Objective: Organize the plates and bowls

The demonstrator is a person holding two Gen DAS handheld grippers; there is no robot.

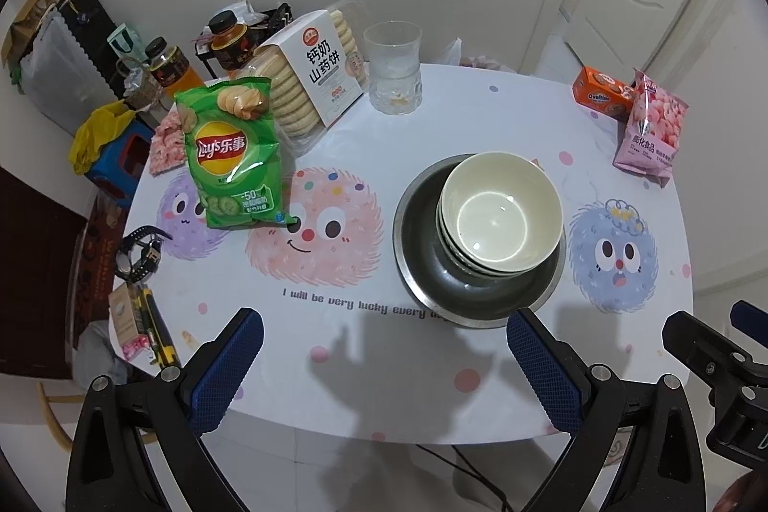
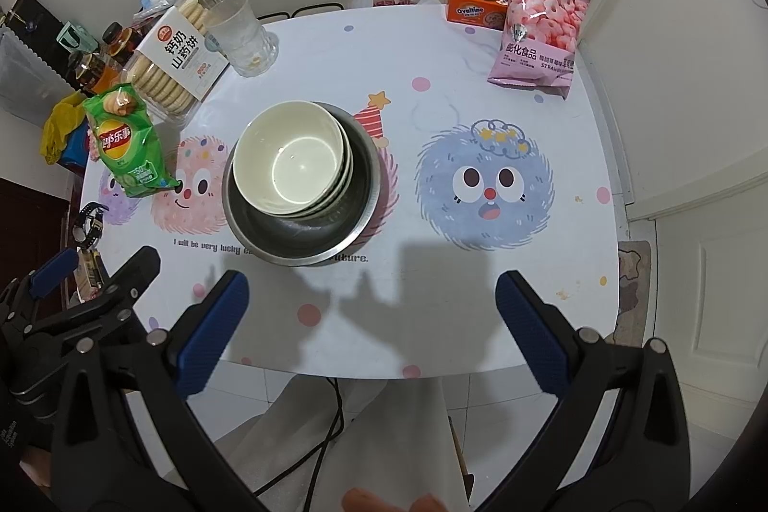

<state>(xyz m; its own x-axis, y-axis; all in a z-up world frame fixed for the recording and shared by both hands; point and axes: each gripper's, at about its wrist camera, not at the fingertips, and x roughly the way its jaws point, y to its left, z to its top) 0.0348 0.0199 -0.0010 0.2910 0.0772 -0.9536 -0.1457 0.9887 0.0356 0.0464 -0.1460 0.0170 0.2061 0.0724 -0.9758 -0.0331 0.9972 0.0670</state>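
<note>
Both tools hang over the near edge of the cartoon-printed white table (image 2: 480,253) with fingers spread and nothing held: the left gripper (image 1: 384,349) just short of the dishes, the right gripper (image 2: 372,305) well clear of them. At mid-table, cream ceramic bowls (image 1: 501,214), three or perhaps four, sit nested inside a shallow steel basin-like plate (image 1: 422,262). The stack looks complete or untouched; any next move calls for a rim grasp.

Pretty even indoor light, sharp focus; fisheye bends the edges black, overhead glare in the stacked cream ceramic bowls (image 1: 501,212), soft shadows on the white cartoon-printed tabletop (image 2: 393,296).
</note>
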